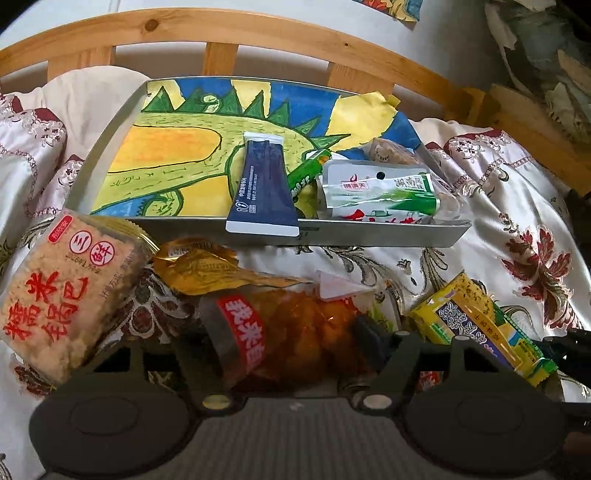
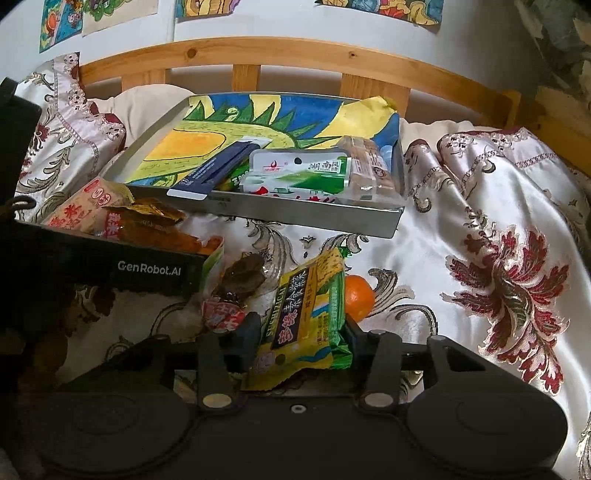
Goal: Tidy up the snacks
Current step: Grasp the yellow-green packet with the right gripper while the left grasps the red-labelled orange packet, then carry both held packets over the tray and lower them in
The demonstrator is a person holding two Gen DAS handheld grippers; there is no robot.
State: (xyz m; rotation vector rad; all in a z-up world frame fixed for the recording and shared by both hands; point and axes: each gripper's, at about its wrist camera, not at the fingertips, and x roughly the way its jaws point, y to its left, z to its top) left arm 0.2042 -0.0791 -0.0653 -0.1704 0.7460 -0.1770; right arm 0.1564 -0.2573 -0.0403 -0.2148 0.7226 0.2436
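the left gripper (image 1: 295, 339) is clamping a clear packet of orange-red glazed snack with a red label band (image 1: 291, 332), its dark fingers (image 1: 218, 332) pressing on both sides of the packet just above the flowered satin bedspread (image 1: 498, 206). the right gripper (image 2: 301, 334) is closing on a yellow and green wrapped snack bar with dark lettering (image 2: 306, 306), one finger sitting on each long edge of the wrapper. an orange fruit (image 2: 358, 295) is lying on the bedspread just beside that bar, partly hidden behind it.

a shallow metal tray (image 1: 369, 236) is resting on the bedspread in front of the slatted wooden headboard (image 1: 229, 33), lined with a bright dinosaur drawing (image 1: 177, 147). in its right half, a dark blue flat sachet (image 1: 262, 184) is leaning over the near rim, a green stick pack (image 1: 306, 170) is lying just beside it, a white and green pouch (image 1: 380, 195) is lying next to that, and a clear packet of brown biscuits (image 2: 365, 162) is sitting against the right wall.

outside the tray, a clear bag of beige rice crackers with red lettering (image 1: 62, 291) is lying at the left, touching a crumpled gold foil packet (image 1: 207, 269). in the right wrist view, the left gripper's black body is crossing in front of these.
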